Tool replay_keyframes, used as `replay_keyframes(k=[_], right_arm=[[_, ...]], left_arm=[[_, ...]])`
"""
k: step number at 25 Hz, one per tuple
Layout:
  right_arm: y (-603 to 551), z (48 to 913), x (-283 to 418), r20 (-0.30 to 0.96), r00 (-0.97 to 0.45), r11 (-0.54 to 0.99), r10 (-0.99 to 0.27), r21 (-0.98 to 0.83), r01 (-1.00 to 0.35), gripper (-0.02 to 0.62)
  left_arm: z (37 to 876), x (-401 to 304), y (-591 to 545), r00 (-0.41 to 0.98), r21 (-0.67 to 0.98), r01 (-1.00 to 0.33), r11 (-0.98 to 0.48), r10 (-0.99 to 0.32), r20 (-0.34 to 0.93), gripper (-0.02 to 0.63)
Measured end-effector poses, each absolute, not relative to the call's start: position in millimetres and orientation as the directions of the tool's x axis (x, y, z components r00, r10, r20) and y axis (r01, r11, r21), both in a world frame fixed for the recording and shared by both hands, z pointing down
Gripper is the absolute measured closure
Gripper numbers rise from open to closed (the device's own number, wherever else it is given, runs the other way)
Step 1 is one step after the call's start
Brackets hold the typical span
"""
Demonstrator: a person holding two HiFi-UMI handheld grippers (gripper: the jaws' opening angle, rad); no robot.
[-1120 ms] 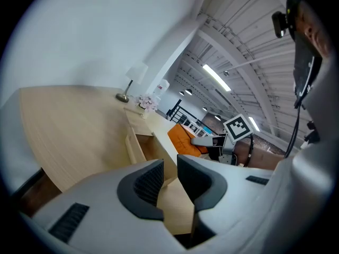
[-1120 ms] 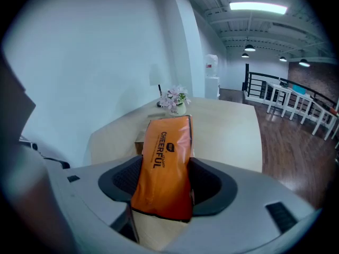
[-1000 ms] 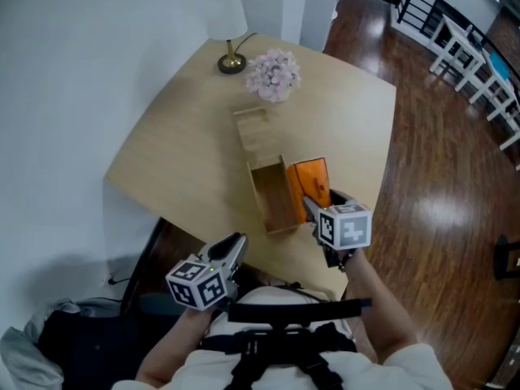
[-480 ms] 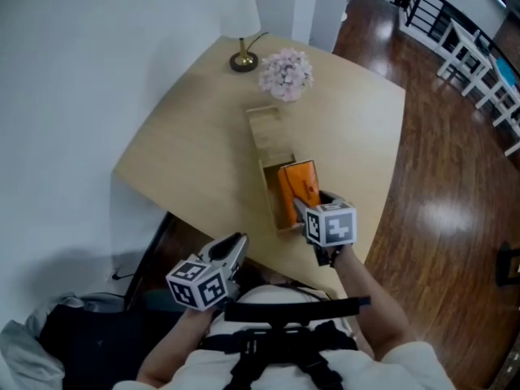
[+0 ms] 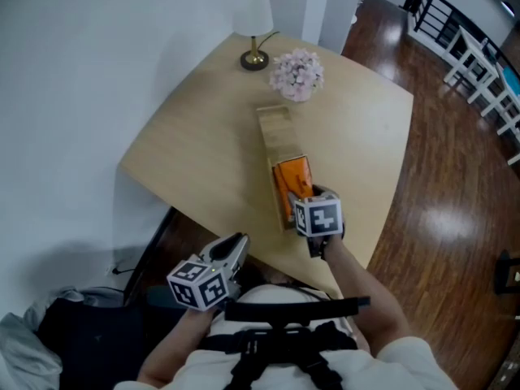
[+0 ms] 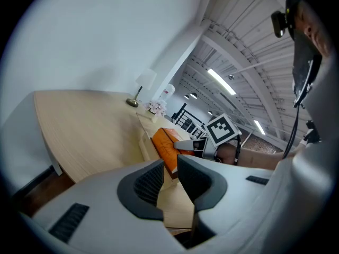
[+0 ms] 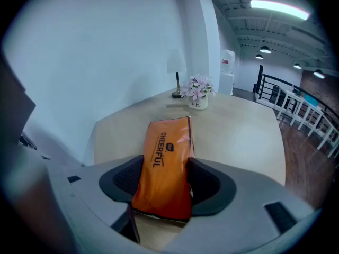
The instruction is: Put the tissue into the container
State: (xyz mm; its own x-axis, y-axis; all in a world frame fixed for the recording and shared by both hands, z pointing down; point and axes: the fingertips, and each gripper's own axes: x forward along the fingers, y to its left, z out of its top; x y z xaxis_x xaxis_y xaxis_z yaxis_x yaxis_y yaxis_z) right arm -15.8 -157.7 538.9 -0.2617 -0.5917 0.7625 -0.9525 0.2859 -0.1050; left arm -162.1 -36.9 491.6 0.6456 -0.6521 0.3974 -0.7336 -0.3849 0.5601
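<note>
My right gripper (image 5: 301,197) is shut on an orange tissue pack (image 5: 289,180), gripping its near end. The pack lies lengthwise over the open wooden container (image 5: 279,204) near the table's front edge; whether it touches the bottom is hidden. In the right gripper view the pack (image 7: 164,160) fills the space between both pads of the right gripper (image 7: 165,183). My left gripper (image 5: 236,247) hangs off the table's near edge, close to my body. Its jaws (image 6: 170,176) stand slightly apart with nothing between them. From there I see the pack (image 6: 164,143) and the container (image 6: 143,141).
A wooden lid-like piece (image 5: 275,127) lies just beyond the container. A pot of pink flowers (image 5: 297,73) and a small lamp (image 5: 254,24) stand at the far end of the wooden table (image 5: 195,153). A dark bag (image 5: 81,340) lies on the floor at lower left.
My right gripper has carried the orange pack leftward, from beside the container's right wall to over its opening. The left gripper has stayed where it was.
</note>
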Motion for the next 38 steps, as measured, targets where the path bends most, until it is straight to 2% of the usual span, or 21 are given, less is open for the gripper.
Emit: replay_keyframes(k=[5,10,13,16,21,26,30,38], right_arm=[[-164,560,-18,0.794,-0.216,0.273,-0.569,-0.066,-0.96,0.327],[-159,584,-23,0.848,-0.198,0.253,-0.492,-0.079,-0.964,0.327],[-153,601,-35,0.878,-0.246,0.247,-0.411,-0.153,-0.957,0.324],[-158,608,-46,0.871,-0.299,0.263,-0.389,-0.206,-0.942,0.313],[-163,611,-46,0.88,-0.283,0.281,-0.381,-0.182,-0.942,0.308],[-158,607,-43,0.882,-0.291,0.233,-0.37,-0.215,-0.949,0.278],[-169,600,-24,0.867,-0.251,0.206,-0.431,-0.177,-0.963,0.273],[-169,579,-18,0.835,-0.29,0.236,-0.468,-0.198,-0.951,0.273]], left_arm=[[493,-162,-37,0.649,0.565,-0.73,-0.384,-0.648,0.399,0.534],[495,-163,-35,0.648,0.567,-0.732,-0.378,-0.645,0.405,0.534],[496,-163,-35,0.646,0.566,-0.734,-0.376,-0.643,0.411,0.534],[496,-163,-35,0.647,0.568,-0.733,-0.374,-0.642,0.412,0.534],[497,-162,-36,0.647,0.571,-0.732,-0.37,-0.641,0.413,0.534],[495,-161,-36,0.649,0.574,-0.73,-0.37,-0.64,0.412,0.534],[494,-161,-38,0.653,0.578,-0.725,-0.374,-0.639,0.407,0.534],[489,-149,-46,0.677,0.58,-0.709,-0.402,-0.62,0.397,0.534]])
